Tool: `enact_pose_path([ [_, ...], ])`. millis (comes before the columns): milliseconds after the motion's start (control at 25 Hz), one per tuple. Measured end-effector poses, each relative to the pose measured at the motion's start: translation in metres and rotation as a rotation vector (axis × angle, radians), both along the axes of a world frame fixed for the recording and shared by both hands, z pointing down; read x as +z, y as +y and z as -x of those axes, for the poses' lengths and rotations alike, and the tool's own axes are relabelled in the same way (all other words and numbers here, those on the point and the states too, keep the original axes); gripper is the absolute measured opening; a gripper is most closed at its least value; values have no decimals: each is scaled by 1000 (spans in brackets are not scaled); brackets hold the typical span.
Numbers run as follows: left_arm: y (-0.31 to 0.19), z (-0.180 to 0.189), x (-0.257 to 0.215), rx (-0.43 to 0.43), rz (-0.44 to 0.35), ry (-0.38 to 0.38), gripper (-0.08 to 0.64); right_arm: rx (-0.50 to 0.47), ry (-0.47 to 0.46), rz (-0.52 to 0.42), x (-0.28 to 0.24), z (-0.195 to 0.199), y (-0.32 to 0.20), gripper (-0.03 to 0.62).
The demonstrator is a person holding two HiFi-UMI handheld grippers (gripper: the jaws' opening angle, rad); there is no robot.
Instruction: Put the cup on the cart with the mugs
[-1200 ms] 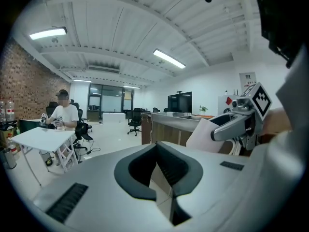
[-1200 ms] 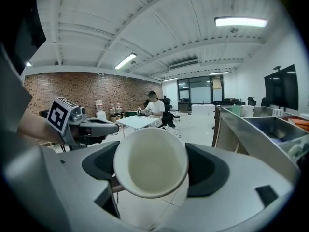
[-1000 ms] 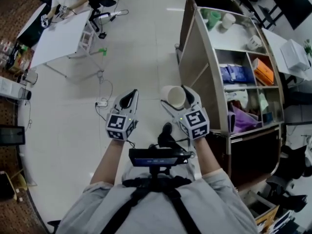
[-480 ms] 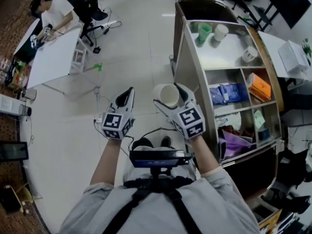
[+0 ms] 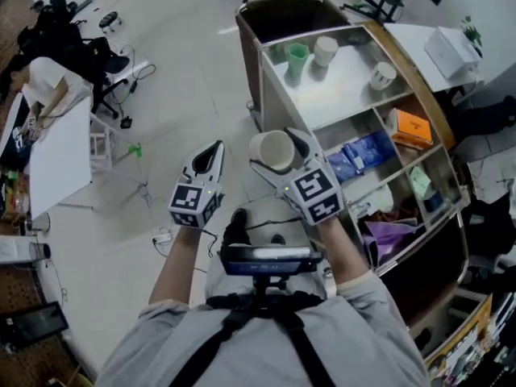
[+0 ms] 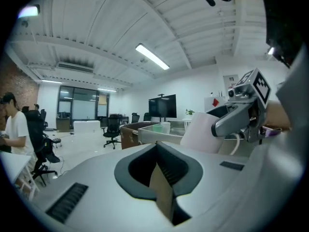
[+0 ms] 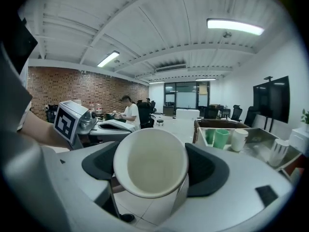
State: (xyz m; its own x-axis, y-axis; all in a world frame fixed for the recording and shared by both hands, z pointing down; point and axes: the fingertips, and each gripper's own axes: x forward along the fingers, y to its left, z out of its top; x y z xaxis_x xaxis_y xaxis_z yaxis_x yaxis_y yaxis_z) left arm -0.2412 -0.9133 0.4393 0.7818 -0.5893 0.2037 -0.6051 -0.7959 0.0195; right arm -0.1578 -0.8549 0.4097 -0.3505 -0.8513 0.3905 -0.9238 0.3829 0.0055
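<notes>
Head view with both gripper views. The right gripper (image 5: 277, 146) is clamped on a white cup (image 5: 272, 151), one dark jaw pad pressing each side of its wall. The cup is plain, round-rimmed and tapered. It is tilted so that its open mouth faces back toward the person, and its pale interior is empty. It is held in the air over the tiled floor (image 5: 185, 71), just beside the near end of the cart (image 5: 347, 83) and not touching it. On the cart's top tray stand a green cup (image 5: 297, 55), a white cup (image 5: 325, 49) and, apart from these, a white mug (image 5: 382, 74). The left gripper (image 5: 212, 153) hangs beside the right one, its jaws pressed together with nothing between them.
</notes>
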Motion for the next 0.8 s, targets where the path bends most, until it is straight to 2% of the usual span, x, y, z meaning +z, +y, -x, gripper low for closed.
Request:
enact_pose_path([
  [200, -47, -46, -20, 166, -10, 37, 3, 132, 65, 6, -19, -36, -41, 428],
  [400, -77, -96, -34, 355, -23, 55, 3, 262, 87, 36, -34, -70, -74, 428],
  [640, -102, -145, -55, 507, -50, 73, 3, 383, 148, 83, -46, -120, -105, 428],
  [800, -114, -173, -61, 579, -63, 72, 3, 444, 176, 139, -44, -159, -121, 428],
])
